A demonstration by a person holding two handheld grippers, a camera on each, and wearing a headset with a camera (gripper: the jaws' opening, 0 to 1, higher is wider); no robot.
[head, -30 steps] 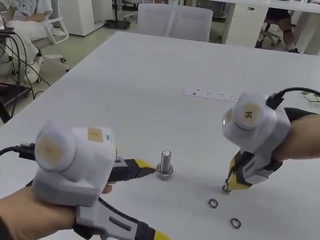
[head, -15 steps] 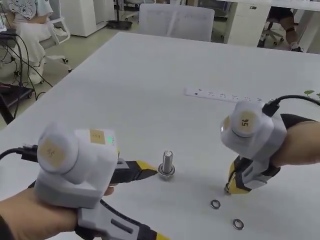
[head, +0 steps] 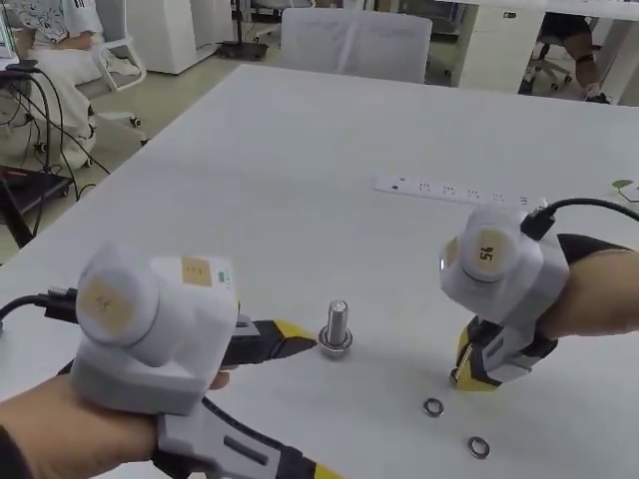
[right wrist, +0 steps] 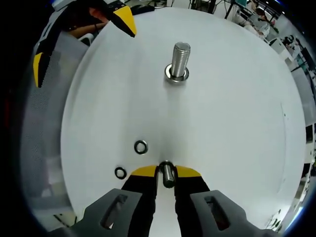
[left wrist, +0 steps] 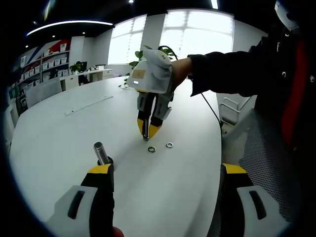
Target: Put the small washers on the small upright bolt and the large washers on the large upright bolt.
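Risk notes for this moment. Right gripper [head: 467,377] has its jaws closed almost to touching on a short metal pin, which we take to be the small bolt [right wrist: 168,175], though at this resolution we cannot be certain. Its lower end is at or just above the table [head: 300,180]. Left gripper [left wrist: 166,170] is spread wide and holds nothing. 1 of its jaw tips sits just beside the large bolt [head: 336,327], which stands upright on its head. 1 small washer [head: 432,406] lies flat near the right gripper's tips, and a 2nd washer [head: 478,446] lies a little nearer to us. Neither is on a bolt yet. We cannot tell whether the ring at the large bolt's base is a washer or its flange. We see 4 hazards:
- The small bolt is pinched at the very tips on a round shank, so it could pivot or slip out.
- If it is released while tilted, it would likely topple and roll.
- The right jaws could sweep the nearest washer away, since it lies so close.
- A small sideways twitch of the left jaw could knock the large bolt over.

We also judge that thin washers lying flat on a smooth top will skid rather than lift.
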